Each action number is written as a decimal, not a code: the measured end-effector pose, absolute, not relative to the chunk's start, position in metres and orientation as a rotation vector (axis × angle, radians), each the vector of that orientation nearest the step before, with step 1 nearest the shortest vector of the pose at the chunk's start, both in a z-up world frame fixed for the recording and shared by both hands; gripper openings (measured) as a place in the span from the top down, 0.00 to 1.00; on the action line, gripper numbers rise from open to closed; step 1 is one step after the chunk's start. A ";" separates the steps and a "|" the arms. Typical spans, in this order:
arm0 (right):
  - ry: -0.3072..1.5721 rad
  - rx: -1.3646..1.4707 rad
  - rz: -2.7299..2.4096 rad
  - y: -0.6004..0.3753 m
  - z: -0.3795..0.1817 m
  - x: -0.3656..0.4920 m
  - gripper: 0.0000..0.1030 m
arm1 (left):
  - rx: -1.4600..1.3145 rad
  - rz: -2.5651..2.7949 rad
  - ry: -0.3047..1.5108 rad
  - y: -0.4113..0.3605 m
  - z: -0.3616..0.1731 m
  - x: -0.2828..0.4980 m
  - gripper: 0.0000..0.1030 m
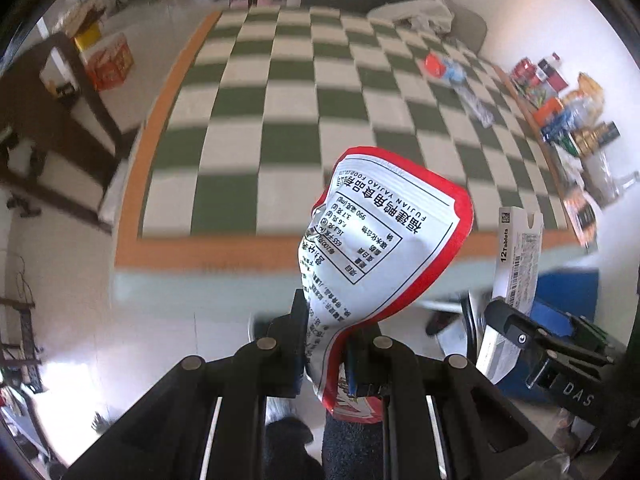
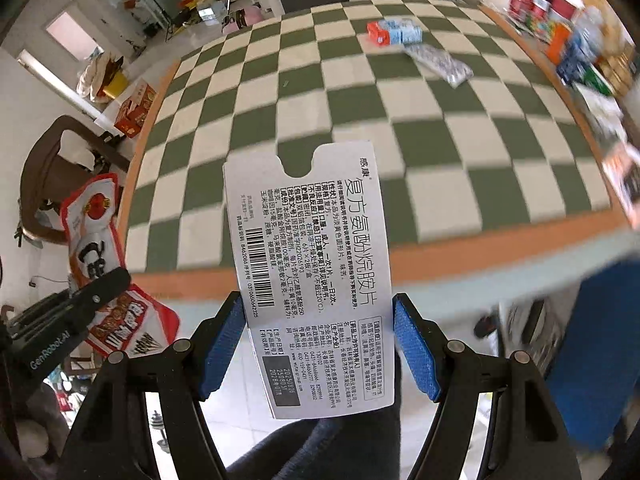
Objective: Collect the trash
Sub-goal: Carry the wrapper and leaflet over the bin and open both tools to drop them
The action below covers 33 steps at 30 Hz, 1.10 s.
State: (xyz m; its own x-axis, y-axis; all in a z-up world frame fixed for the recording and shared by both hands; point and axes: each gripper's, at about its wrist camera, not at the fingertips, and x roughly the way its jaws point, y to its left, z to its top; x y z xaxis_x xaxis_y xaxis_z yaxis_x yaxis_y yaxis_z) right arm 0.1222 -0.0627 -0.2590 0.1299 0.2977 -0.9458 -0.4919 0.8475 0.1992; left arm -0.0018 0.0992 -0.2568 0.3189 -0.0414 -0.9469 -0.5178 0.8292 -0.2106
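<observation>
The left tongs (image 1: 326, 356) were pinched nearly shut on a crumpled red-and-white snack wrapper (image 1: 376, 248), whose long axis rose from the jaws toward one o'clock in the left wrist view. The right tongs (image 2: 318, 340) stood at a middling width, their blue pads (image 2: 414, 344) pressed against both long edges of a flattened white medicine box (image 2: 316, 280); its long axis ran straight up toward twelve o'clock, the notched flap at the far end. Both pieces hung clear of the checkered table (image 1: 280, 128), out past its orange near edge and above the pale floor.

Each pair of tongs showed in the other's view: the right pair and its box at four o'clock in the left view, the left pair and its wrapper at eight o'clock in the right view, so the two were carried side by side.

Trash remained on the table: a red-and-blue carton (image 2: 394, 32) and a silvery blister strip (image 2: 440, 62) just beside it, lying toward one o'clock from the right tongs, at the table's far side. By my judgement the right hand was the nearer to them, but both tongs were full and needed emptying first. A blue bin-like shape (image 2: 592, 352) sat at four o'clock; whether it was the trash container I could not tell.
</observation>
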 end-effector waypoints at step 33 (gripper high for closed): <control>1.838 -0.054 0.568 -0.070 -0.807 0.022 0.00 | -0.758 0.424 1.567 0.120 -0.731 -0.042 0.03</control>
